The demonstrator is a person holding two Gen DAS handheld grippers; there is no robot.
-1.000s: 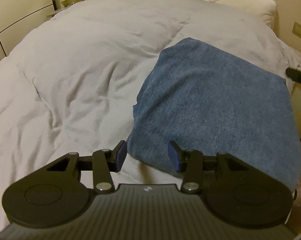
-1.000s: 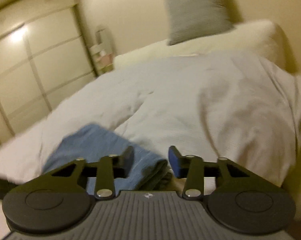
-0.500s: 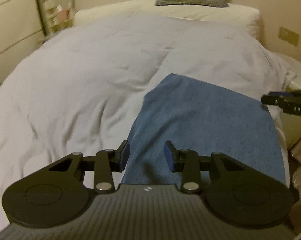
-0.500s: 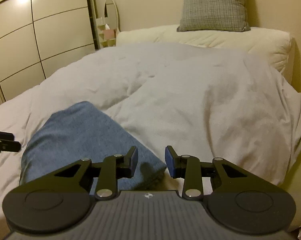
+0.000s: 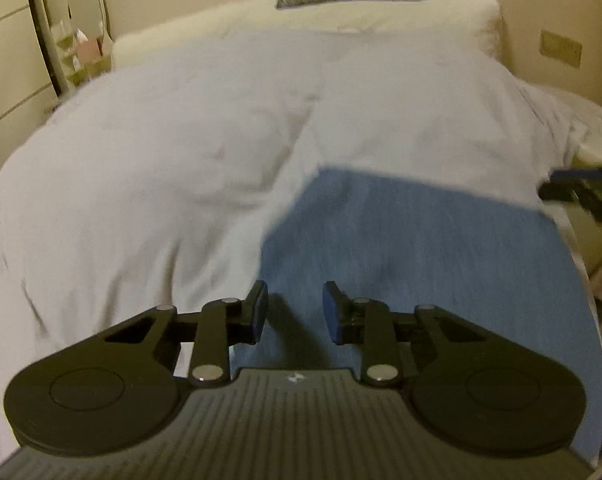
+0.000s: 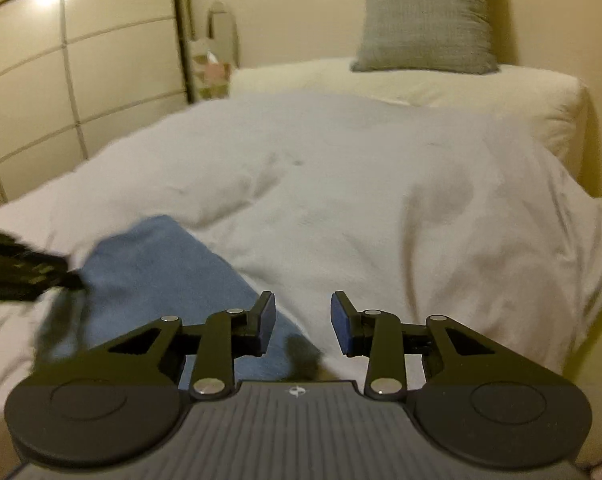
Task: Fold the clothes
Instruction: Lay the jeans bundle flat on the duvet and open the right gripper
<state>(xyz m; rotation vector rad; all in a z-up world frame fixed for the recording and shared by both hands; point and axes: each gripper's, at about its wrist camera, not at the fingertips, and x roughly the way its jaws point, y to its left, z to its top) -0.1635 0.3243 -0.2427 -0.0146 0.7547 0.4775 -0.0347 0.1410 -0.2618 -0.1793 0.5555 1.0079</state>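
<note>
A folded blue garment lies flat on the white duvet near the bed's front edge. My left gripper hovers over its near left corner, open, with nothing between the fingers. In the right wrist view the same blue garment sits at lower left, and my right gripper is open above its right edge, holding nothing. Each gripper shows as a blurred black shape in the other's view: the right gripper and the left gripper.
The white duvet covers the whole bed. A cream pillow and grey cushion lie at the head. Panelled wardrobe doors stand to the left, with a small shelf and oval mirror beside them. A wall socket is at right.
Both grippers have drawn back and tilted up from the garment, staying open. The folded blue garment has not moved on the duvet.
</note>
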